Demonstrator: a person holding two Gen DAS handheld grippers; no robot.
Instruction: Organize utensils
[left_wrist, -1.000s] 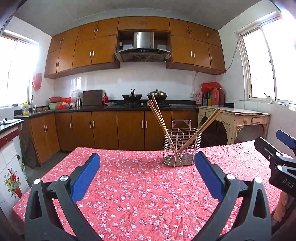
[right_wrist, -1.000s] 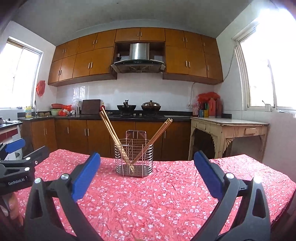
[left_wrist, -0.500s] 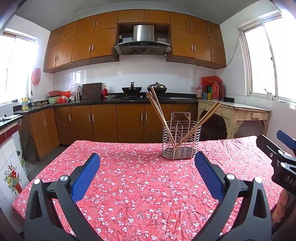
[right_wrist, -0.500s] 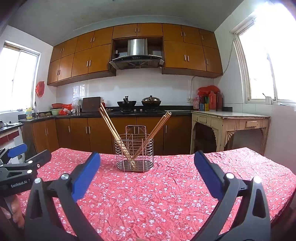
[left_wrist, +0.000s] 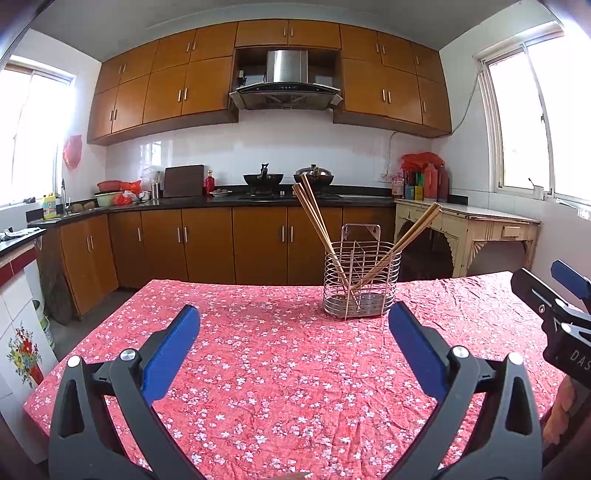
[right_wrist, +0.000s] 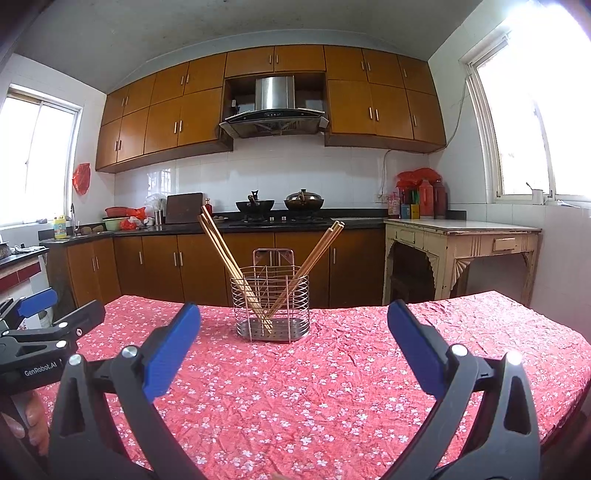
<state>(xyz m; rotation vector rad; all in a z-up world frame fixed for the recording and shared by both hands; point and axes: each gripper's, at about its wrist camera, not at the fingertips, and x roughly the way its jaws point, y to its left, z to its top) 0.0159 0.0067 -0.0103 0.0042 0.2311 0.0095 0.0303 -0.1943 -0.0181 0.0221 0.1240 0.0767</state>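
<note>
A metal wire utensil holder (left_wrist: 362, 280) (right_wrist: 272, 301) stands on the far part of a table with a red flowered cloth (left_wrist: 280, 369) (right_wrist: 332, 387). Wooden chopsticks (left_wrist: 317, 225) (right_wrist: 221, 251) lean out of it to the left, and another bunch of chopsticks (left_wrist: 410, 240) (right_wrist: 317, 251) leans to the right. My left gripper (left_wrist: 293, 332) is open and empty, well short of the holder. My right gripper (right_wrist: 293, 328) is open and empty, also short of it. Each gripper shows at the side of the other's view, the right one (left_wrist: 554, 295) and the left one (right_wrist: 51, 317).
Brown kitchen cabinets (left_wrist: 207, 243) and a black counter with a stove and two pots (right_wrist: 280, 203) stand behind the table. A cream side table (left_wrist: 469, 229) stands at the right wall. The table's left edge (left_wrist: 85, 339) drops to the floor.
Both views have pulled back and risen a little, so the holder looks slightly farther and more of the cloth shows. Both grippers stay open and empty.
</note>
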